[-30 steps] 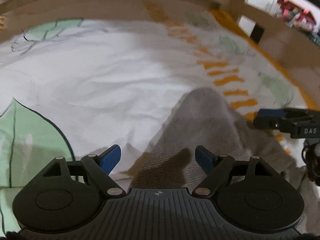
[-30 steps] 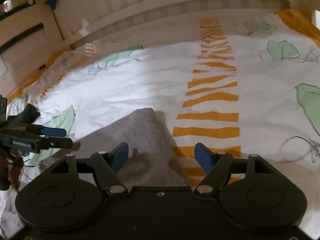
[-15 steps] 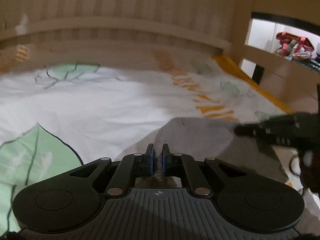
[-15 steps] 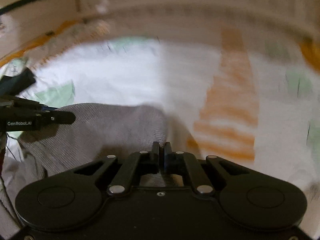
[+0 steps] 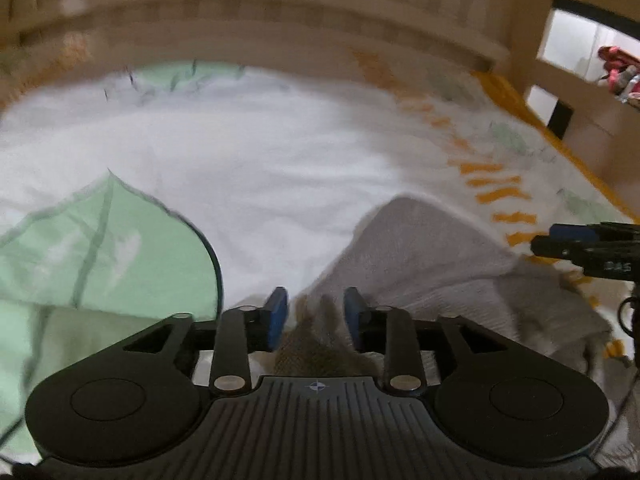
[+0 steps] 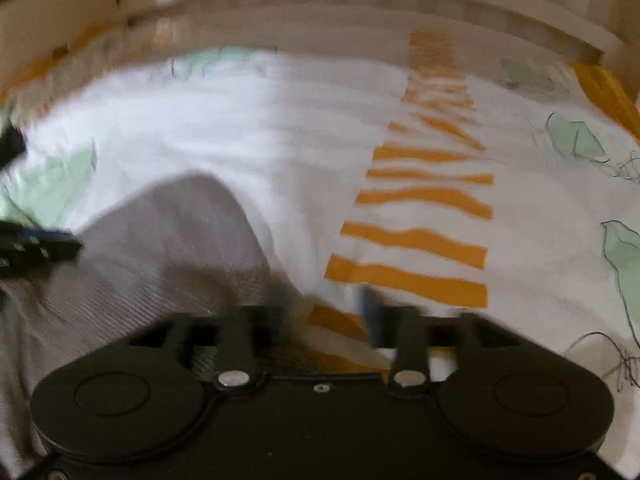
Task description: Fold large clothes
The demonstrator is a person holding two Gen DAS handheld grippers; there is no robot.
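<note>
With the grey ribbed knit garment (image 5: 432, 256) lying folded near the middle of the white leaf-and-orange-stripe bedsheet (image 5: 248, 168), the left gripper (image 5: 316, 316) and right gripper (image 6: 326, 312), jaws opening off the cloth, should part fully and lift straight away to avoid dragging the fold.

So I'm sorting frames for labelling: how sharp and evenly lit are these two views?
Left wrist view: mild blur, tongs fairly crisp, grey garment soft, window overexposed. Right wrist view: heavy motion blur, tongs smeared, orange stripes readable. Both bend the headboard and darken near the camera.
</note>
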